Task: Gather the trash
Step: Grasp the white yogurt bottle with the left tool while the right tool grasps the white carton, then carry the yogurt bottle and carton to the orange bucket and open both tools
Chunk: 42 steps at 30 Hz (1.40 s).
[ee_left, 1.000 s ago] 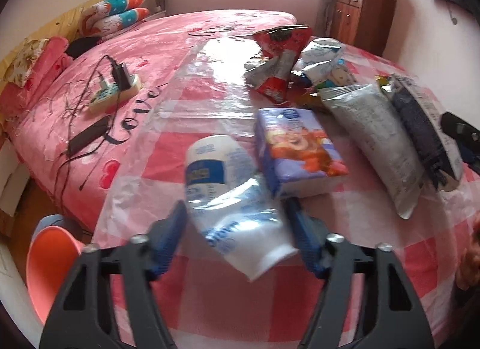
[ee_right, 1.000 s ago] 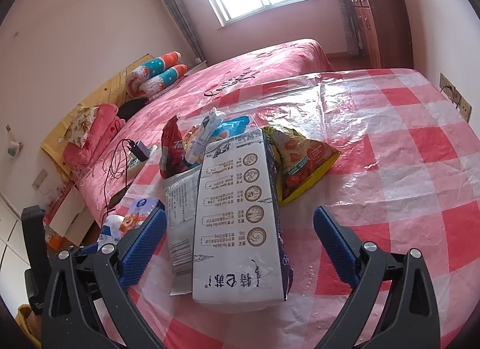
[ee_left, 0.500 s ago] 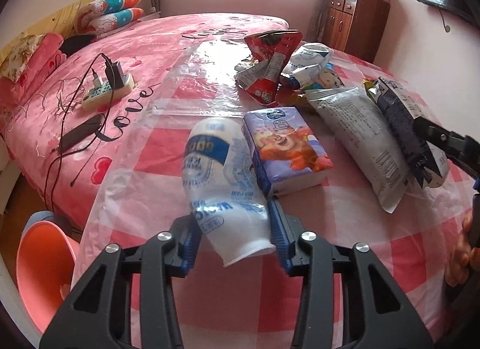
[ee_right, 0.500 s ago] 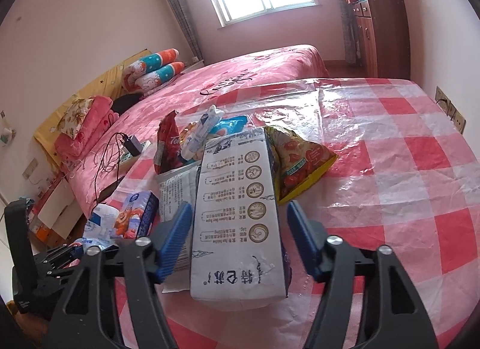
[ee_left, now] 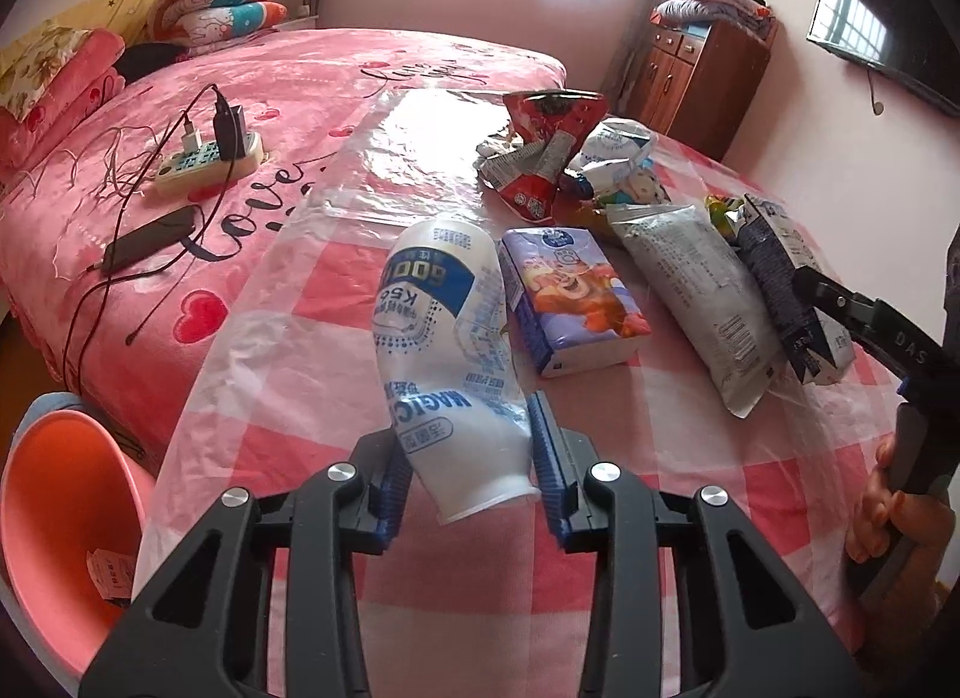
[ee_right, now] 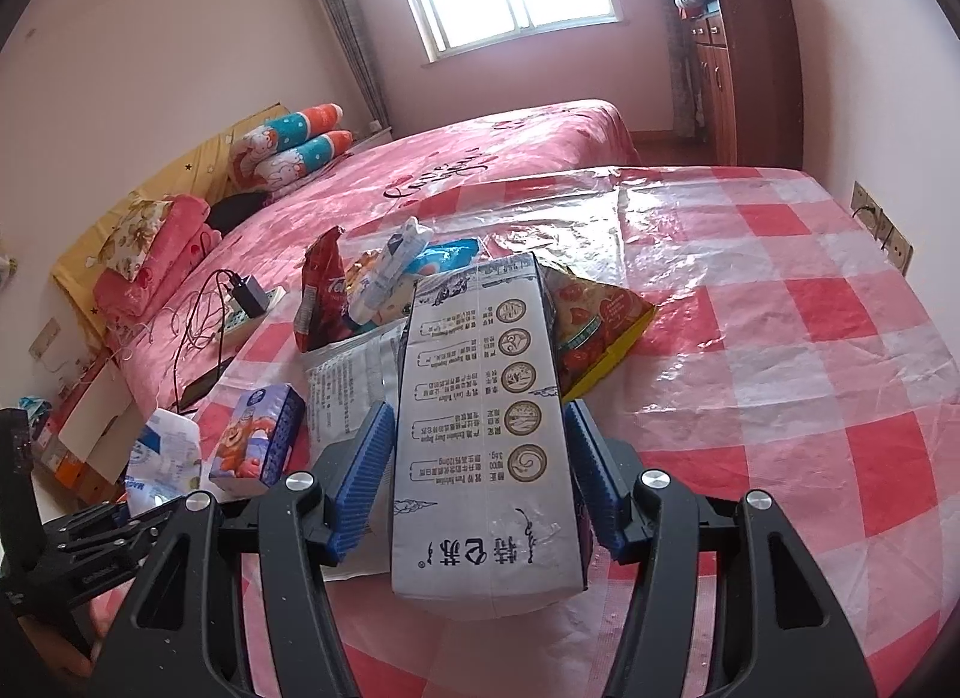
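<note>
Pinching the white pouch (ee_left: pixel 447 338) near its open end, the left gripper (ee_left: pixel 471 473) is clenched on it above the checked cloth (ee_left: pixel 690 440); the right gripper (ee_right: pixel 480 479) squeezes the grey bag (ee_right: pixel 483 428); both look light, crinkly and slippery, so grip mid-body.

"MAGIC" reads upside down in blue on the white pouch (ee_left: pixel 447 350), with "K5" higher up under its blue band. Left of the pouch, the pink bedspread (ee_left: pixel 180 116) carries "love" in dark script. Right of the pouch, "DAS" shows on the black gripper arm (ee_left: pixel 900 332).
</note>
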Motion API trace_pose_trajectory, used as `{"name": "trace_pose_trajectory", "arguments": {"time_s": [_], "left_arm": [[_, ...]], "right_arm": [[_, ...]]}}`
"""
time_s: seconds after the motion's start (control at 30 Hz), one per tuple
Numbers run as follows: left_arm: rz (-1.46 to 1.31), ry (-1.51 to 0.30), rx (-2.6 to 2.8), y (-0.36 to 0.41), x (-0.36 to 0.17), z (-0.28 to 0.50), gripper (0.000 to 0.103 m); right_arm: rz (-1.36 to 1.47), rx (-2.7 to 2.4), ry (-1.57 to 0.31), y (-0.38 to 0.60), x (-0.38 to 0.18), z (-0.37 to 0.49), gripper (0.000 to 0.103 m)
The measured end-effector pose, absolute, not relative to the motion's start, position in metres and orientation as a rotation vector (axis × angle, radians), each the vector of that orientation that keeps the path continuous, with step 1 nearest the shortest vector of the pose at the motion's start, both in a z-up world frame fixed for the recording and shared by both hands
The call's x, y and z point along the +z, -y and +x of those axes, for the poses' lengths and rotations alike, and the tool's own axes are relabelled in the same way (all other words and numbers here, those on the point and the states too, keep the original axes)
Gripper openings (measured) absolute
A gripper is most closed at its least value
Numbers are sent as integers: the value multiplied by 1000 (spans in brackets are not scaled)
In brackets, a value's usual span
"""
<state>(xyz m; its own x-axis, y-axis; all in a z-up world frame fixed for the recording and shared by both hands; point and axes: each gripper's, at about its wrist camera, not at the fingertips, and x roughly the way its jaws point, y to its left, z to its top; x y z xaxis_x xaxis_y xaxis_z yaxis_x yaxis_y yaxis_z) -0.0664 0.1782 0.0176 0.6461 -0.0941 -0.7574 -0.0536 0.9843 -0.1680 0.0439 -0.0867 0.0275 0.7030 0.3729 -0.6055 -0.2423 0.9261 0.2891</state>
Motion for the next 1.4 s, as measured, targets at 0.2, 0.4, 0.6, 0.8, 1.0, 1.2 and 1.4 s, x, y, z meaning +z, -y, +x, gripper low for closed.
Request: {"name": "trace_pose_trajectory", "arguments": {"time_s": [0.2,0.4,0.6,0.8,1.0,1.2,1.4], "left_arm": [[-192,-863,-45,-184,20,-78,38],[-207,-850,-64,-192,23,-90,37],[-220,-833,-72,-201,25,-99,37],[-235,-816,-69,-215,27,-109,37],[-254,-803,-55,-233,26,-117,37],[-274,-788,-31,-254,24,-125,37],[-297,-774,7,-282,25,-139,37]], "right_arm": [[205,340,-694,90,29,38,59],[288,380,-707,92,27,33,59],[328,402,-691,89,38,24,59],[355,452,-687,76,48,15,59],[408,534,-718,55,54,12,59],[420,631,-769,17,56,7,59],[405,747,-838,-35,58,2,59]]}}
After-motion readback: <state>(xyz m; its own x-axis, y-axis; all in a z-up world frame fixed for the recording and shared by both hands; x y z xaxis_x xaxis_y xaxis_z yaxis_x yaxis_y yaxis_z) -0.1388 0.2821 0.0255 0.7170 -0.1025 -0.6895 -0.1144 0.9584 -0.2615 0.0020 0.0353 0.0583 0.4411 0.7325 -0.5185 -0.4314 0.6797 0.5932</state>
